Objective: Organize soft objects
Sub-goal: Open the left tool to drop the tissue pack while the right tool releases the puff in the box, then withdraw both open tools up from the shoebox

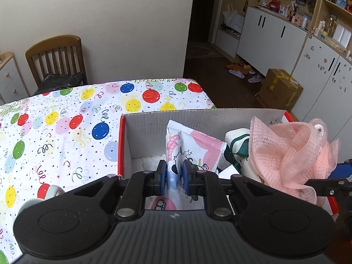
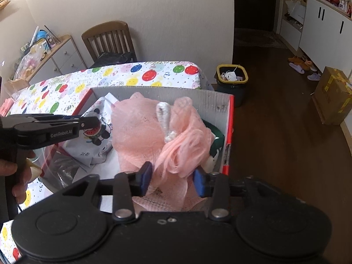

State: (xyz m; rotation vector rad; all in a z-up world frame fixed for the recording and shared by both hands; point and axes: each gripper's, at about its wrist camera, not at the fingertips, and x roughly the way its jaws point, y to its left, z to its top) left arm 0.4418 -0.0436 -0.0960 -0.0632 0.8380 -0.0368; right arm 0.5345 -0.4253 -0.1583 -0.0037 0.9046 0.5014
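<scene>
Inside the box [image 2: 220, 103], the pink loofah [image 2: 140, 132] lies directly between the spread pads of the right hand-held gripper [image 2: 172, 181], while the left hand-held gripper [image 1: 173, 178] alongside pinches an upright wipes pack [image 1: 193, 147].

**Both grippers angled down, left pinching, right loosened**

Left gripper [image 1: 173, 177]: tilted downward, blue pads [image 1: 163, 177] drawn close and pressing on a thin printed packet [image 1: 193, 145] between them. Seen from the right wrist camera as a black arm reaching in from the left edge, gripped by a hand [image 2: 16, 176] at the lower left, fingers curled round the handle.

Right gripper [image 2: 172, 181]: also tilted downward, jaws standing part-way apart, with pink mesh [image 2: 158, 132] lying in the gap between the blue pads [image 2: 147, 178]; left pad against the mesh, right pad just clear of it.
</scene>
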